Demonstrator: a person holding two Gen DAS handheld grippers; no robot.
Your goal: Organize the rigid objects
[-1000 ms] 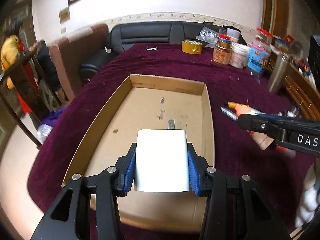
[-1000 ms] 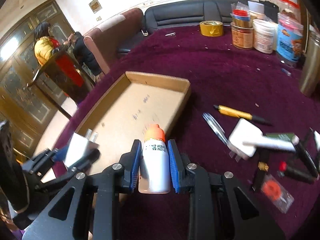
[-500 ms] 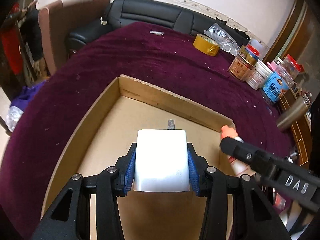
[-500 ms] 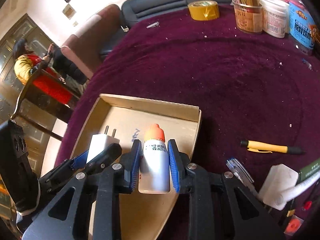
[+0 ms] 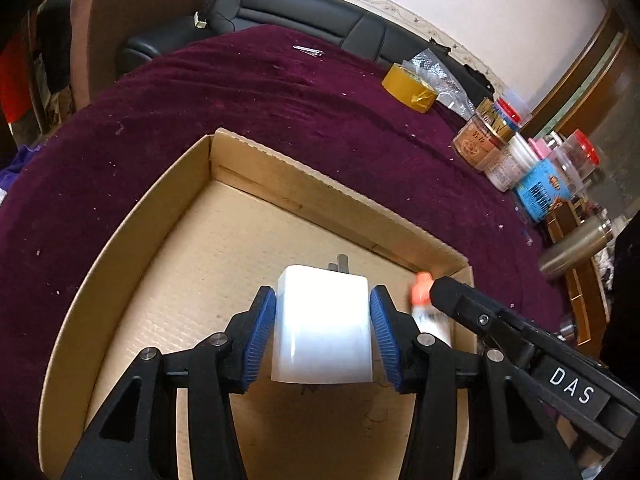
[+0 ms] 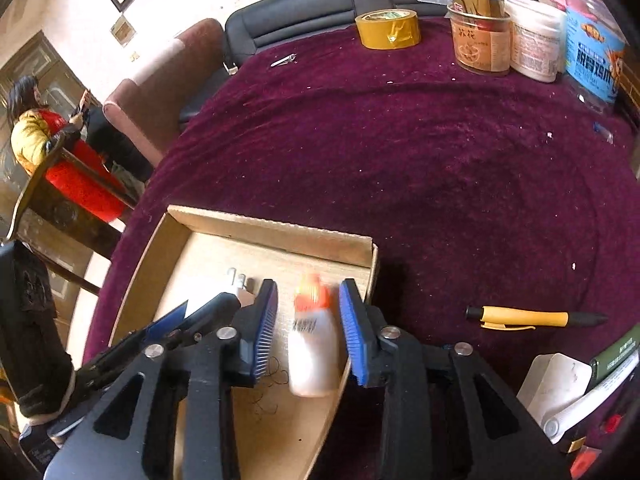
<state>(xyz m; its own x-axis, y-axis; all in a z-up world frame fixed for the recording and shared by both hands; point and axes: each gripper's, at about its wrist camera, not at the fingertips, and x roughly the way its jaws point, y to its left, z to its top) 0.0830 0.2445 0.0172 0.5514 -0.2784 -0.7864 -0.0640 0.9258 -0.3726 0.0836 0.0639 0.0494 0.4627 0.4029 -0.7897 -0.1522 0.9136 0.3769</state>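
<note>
Both tools hang over the cardboard box (image 5: 132, 220), since that is where the loose things belong. Left tool (image 5: 323, 336) is clamped on the white charger (image 5: 323, 328), prongs pointing ahead, held above the box floor. Right tool (image 6: 308, 326) stands spread wide; the small bottle (image 6: 312, 344) sits free between its pads, blurred, apparently just let go by the box's right wall. Just right of it a pen (image 6: 532, 317) lies on the counter (image 6: 400, 152).

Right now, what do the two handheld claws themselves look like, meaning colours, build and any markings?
Both claws share one build. The left claw has black angular plastic fingers with triangular cut-outs, silver screw heads at the joints, and ribbed blue pads. The right claw matches it. Seen from the left wrist camera, its black body carries white letters "DAS". No cables or sleeves are clearly visible.
</note>
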